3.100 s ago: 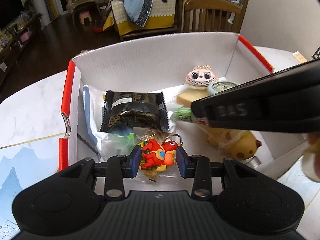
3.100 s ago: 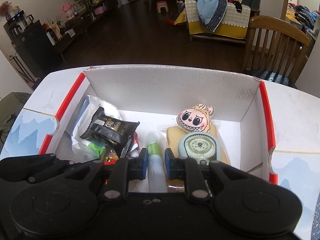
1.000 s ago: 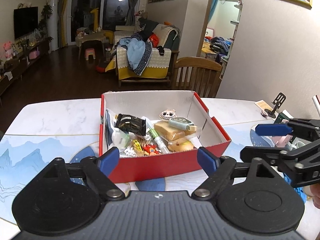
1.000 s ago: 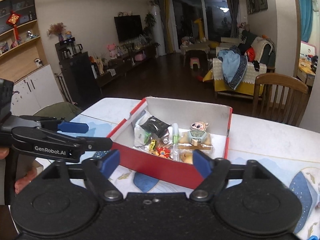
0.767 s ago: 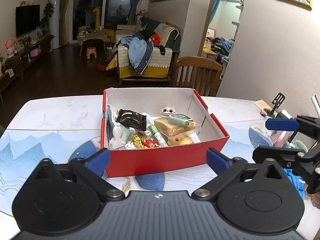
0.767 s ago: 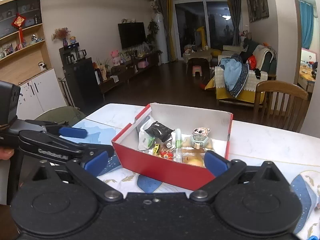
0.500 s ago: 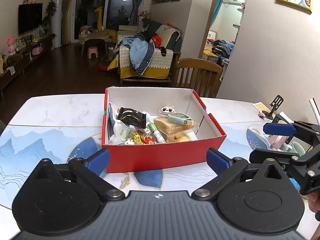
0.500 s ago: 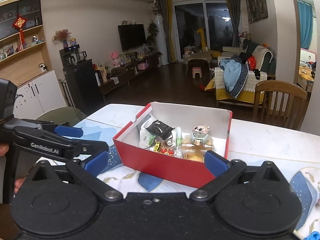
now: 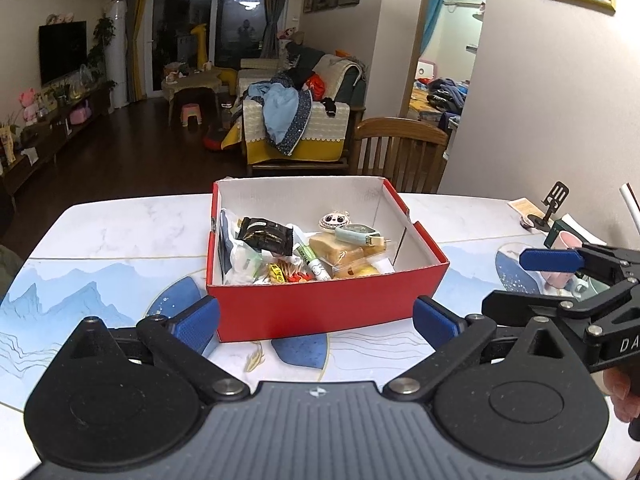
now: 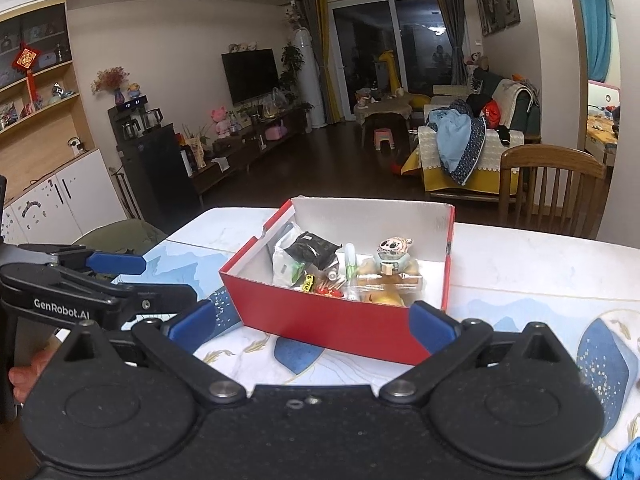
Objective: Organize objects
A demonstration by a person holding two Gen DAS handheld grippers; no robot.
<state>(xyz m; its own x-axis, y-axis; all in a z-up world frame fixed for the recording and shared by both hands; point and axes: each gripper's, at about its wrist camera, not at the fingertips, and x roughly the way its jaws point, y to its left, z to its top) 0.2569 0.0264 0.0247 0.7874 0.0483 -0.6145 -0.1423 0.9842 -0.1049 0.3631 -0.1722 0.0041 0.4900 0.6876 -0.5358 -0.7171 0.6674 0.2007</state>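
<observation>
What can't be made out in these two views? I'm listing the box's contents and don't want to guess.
- Red box: in both views its near wall hides the floor and the lowest items behind it.
- Black packet: print too small to read in both views.
- Things under the clear bags: covered in the left wrist view.
- Pink cup: partly hidden by the right gripper in the left wrist view.

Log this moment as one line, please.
phase: pulled back | left gripper: open, empty | right gripper: open, empty | red box: on table, holds small items
</observation>
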